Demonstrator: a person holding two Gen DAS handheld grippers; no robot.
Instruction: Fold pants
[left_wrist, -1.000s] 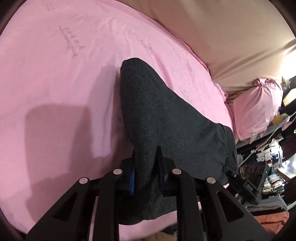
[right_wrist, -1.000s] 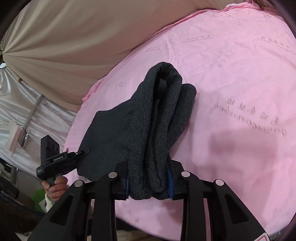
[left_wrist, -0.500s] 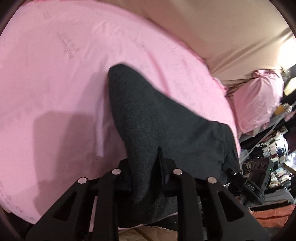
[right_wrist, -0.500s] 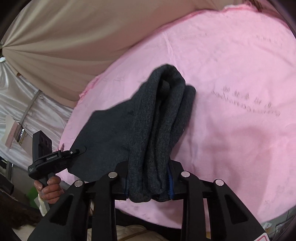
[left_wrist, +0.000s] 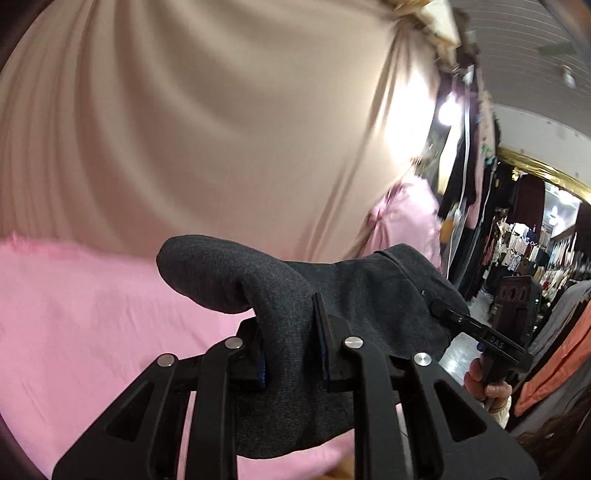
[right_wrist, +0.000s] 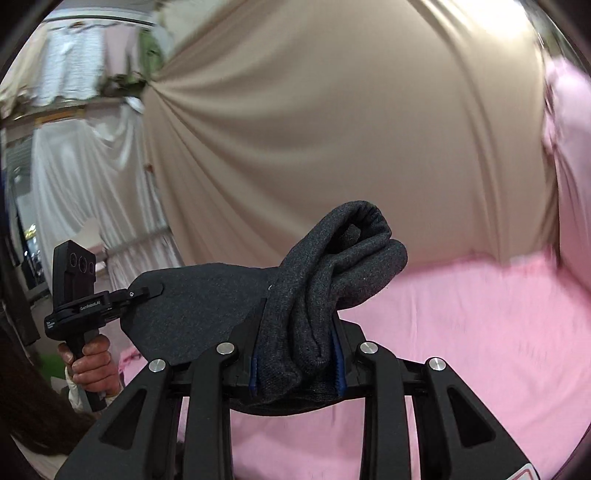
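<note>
Left tongs (left_wrist: 290, 341): clamped on dark pants (left_wrist: 354, 295), lifting one end.
Right tongs (right_wrist: 297, 360): clamped on bunched end, keeping the pants off the pink tabletop (right_wrist: 461, 332) for folding.

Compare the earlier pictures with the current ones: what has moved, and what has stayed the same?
Both grippers have tilted upward, raising the dark grey pants off the pink sheet; the beige curtain now fills most of each view, where the sheet did before. Nothing was released or newly grasped. The left gripper and right gripper stay clamped on the bunched fabric.
</note>
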